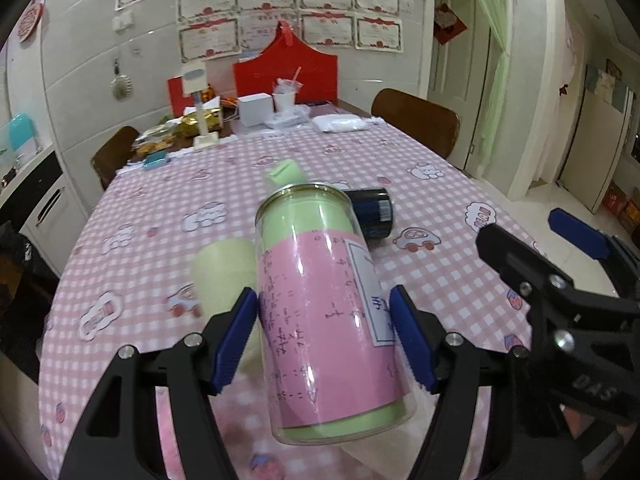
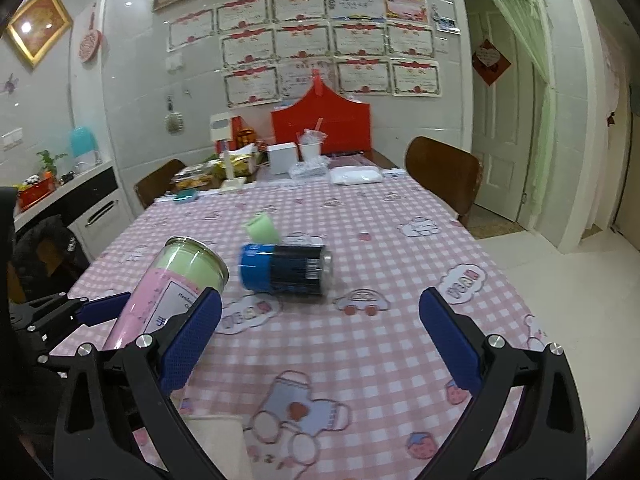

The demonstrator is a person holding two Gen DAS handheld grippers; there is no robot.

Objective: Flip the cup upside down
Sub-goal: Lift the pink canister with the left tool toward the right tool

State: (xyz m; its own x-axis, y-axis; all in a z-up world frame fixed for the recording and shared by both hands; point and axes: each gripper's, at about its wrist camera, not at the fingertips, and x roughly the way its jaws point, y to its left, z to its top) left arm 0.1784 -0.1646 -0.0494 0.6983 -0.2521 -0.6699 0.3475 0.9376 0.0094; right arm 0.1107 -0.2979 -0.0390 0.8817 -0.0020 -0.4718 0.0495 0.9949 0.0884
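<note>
Cup [image 1: 320, 304] is tilted in the air over the desk's [image 1: 400, 160] near edge, pinched mid-body by the left claw [image 1: 324, 344]; right claw [image 2: 320, 344] gapes empty. Looks glassy, slick, probably breakable, so grip mid-label.

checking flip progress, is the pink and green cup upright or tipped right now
Tipped. The cup leans in the left gripper, off the tablecloth, neither upright nor inverted.

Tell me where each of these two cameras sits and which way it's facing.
Left wrist: on the left gripper, looking along its blue fingers clamped on the tilted clear pink-and-green cup; the right gripper shows at right.
Right wrist: on the open right gripper, facing the lying blue-and-black can.
Shared: cup, can, pink checked tablecloth.
</note>
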